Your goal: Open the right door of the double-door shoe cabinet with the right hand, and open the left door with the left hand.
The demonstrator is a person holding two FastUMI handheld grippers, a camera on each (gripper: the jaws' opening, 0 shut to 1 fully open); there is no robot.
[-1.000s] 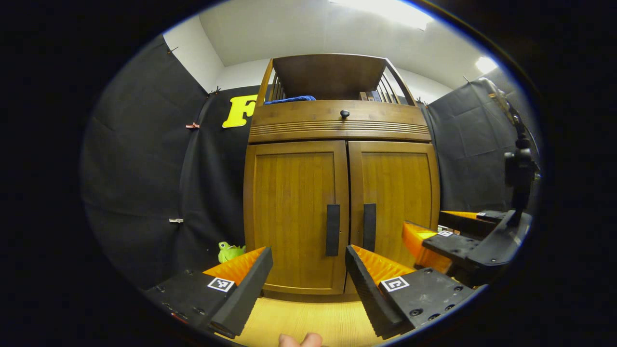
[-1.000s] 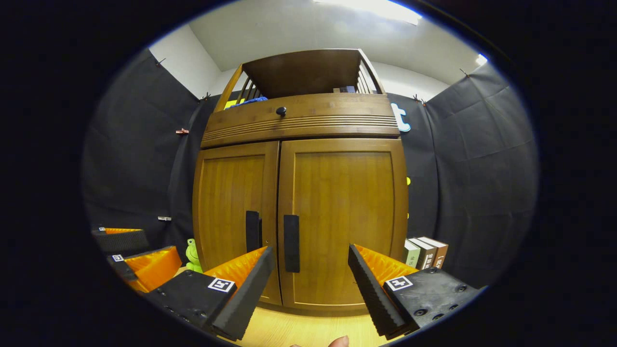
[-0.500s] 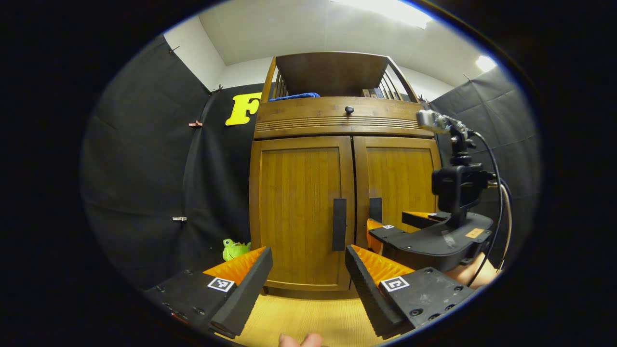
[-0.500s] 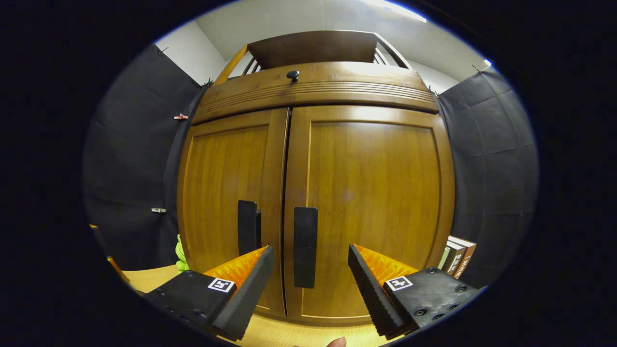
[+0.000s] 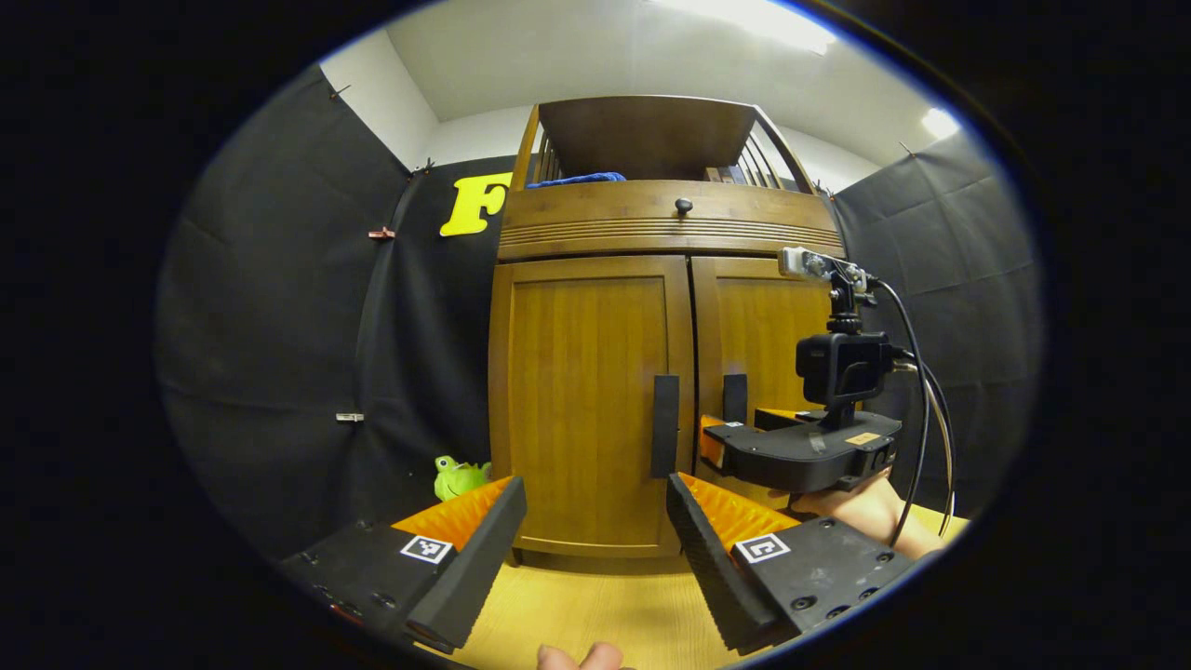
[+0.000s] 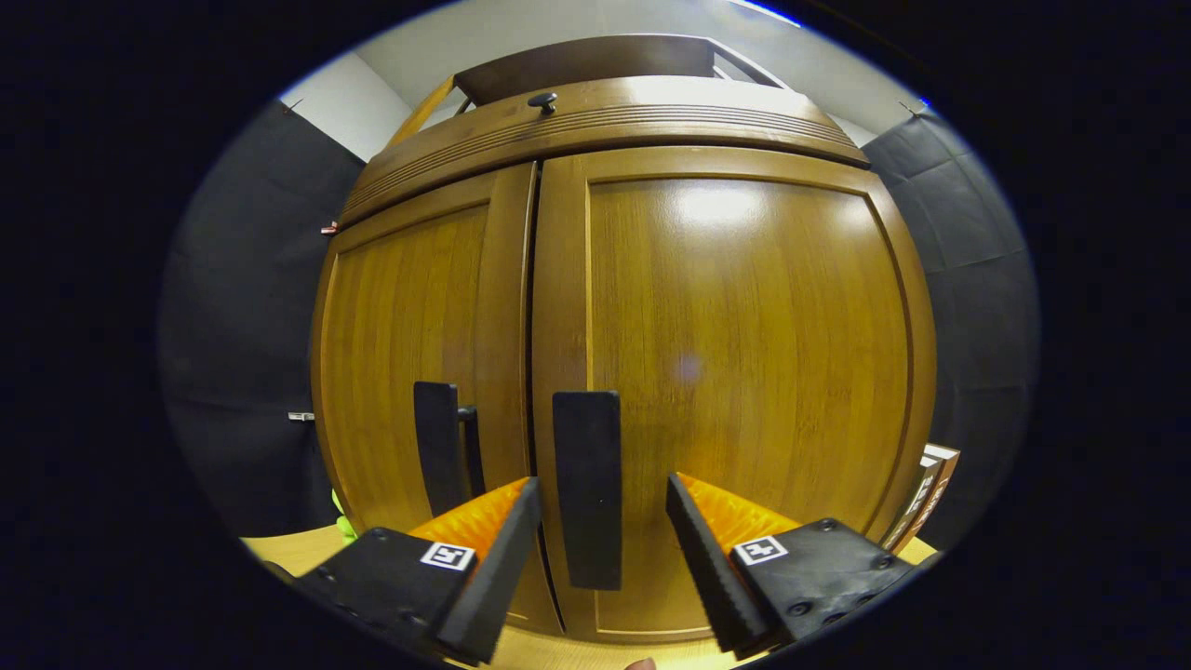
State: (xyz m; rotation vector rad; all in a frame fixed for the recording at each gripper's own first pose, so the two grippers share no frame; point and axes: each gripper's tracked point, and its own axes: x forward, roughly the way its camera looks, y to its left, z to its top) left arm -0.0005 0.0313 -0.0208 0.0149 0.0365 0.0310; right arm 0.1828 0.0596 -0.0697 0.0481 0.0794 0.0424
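Note:
A brown wooden shoe cabinet [image 5: 595, 372] [image 6: 726, 307] stands ahead with both doors closed. Each door bears a dark vertical handle: the left door's handle [image 5: 664, 439] [image 6: 437, 461] and the right door's handle [image 5: 734, 400] [image 6: 587, 489]. My right gripper [image 6: 597, 549] is open and close to the cabinet, with the right door's handle standing between its fingers, untouched. In the left gripper view that right gripper [image 5: 721, 437] hovers at the right handle, a hand behind it. My left gripper [image 5: 595, 544] is open, farther back, roughly facing the left handle.
A green toy frog [image 5: 458, 476] sits at the cabinet's left foot. Books [image 6: 921, 493] stand at its right side. A drawer with a small knob [image 5: 684, 205] runs above the doors, and a blue cloth [image 5: 577, 178] lies on the top shelf. Light wooden floor [image 5: 595, 605] lies below.
My right gripper has moved forward until the right door's handle sits between its fingers. My left gripper has crept a little closer to the cabinet. Both doors stay closed.

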